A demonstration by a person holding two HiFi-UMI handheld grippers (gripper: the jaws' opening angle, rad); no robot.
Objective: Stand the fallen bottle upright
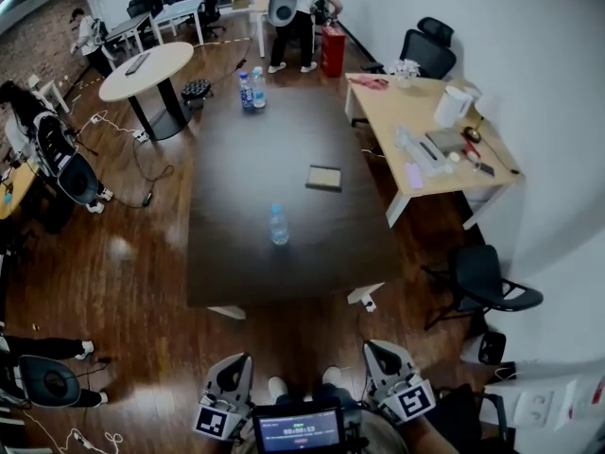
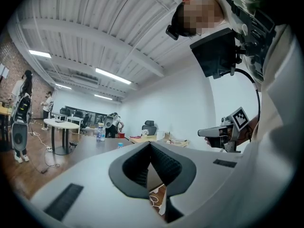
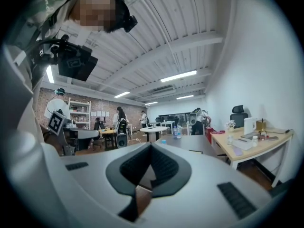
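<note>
A small clear water bottle (image 1: pixel 278 225) with a blue cap is on the dark table (image 1: pixel 236 178), near its middle, and looks upright from above. Only its cap shows over the gripper bodies: bottle cap (image 2: pixel 119 145), bottle cap (image 3: pixel 163 141). My left gripper (image 1: pixel 236 359) and right gripper (image 1: pixel 378 348) are held low at the near end, well short of the table and apart from the bottle. In the gripper views the left gripper (image 2: pixel 150 144) and the right gripper (image 3: pixel 151 145) each have their pads together with nothing between them.
Two more bottles (image 1: pixel 251 91) stand at the table's far end, and a flat book (image 1: pixel 323 178) lies right of centre. A cluttered wooden desk (image 1: pixel 406 112) and black chairs (image 1: pixel 482 277) are to the right, a round white table (image 1: pixel 146 69) to the left. People stand at the far end and left.
</note>
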